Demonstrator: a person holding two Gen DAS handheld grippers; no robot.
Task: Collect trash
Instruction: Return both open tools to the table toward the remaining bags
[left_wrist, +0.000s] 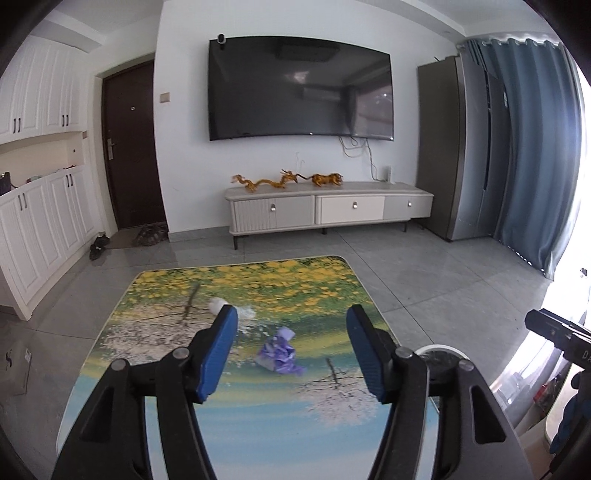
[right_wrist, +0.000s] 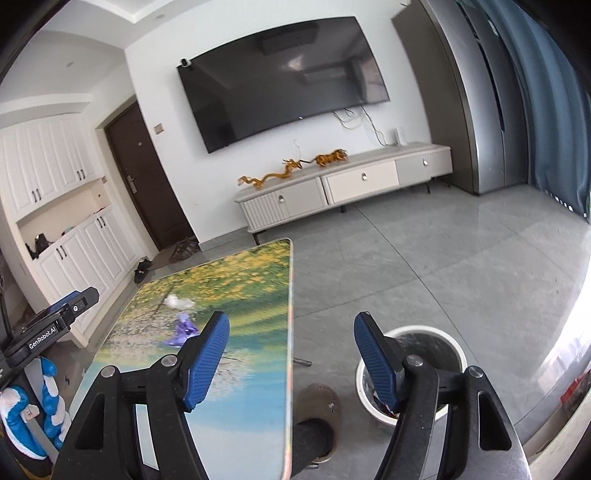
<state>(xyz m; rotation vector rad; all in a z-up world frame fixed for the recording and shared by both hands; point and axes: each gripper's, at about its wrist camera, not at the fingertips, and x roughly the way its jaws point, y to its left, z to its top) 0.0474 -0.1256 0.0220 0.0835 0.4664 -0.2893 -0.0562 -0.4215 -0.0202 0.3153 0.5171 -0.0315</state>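
A crumpled purple wrapper (left_wrist: 279, 353) lies near the middle of the flower-print table (left_wrist: 295, 280). A crumpled white piece of trash (left_wrist: 231, 309) lies further back, partly behind my left finger. My left gripper (left_wrist: 291, 350) is open and empty, held above the table just short of the purple wrapper. My right gripper (right_wrist: 291, 360) is open and empty, held over the table's right edge (right_wrist: 290, 332). The purple wrapper (right_wrist: 183, 329) and the white trash (right_wrist: 179, 302) also show in the right wrist view. A white trash bin (right_wrist: 410, 373) with a dark liner stands on the floor right of the table.
A TV cabinet (left_wrist: 328, 208) with gold figurines stands against the far wall under a television (left_wrist: 299, 88). White cupboards (left_wrist: 40, 221) line the left side. A fridge (left_wrist: 465, 147) and blue curtain (left_wrist: 535, 147) are at the right. A slippered foot (right_wrist: 317, 413) is beside the table.
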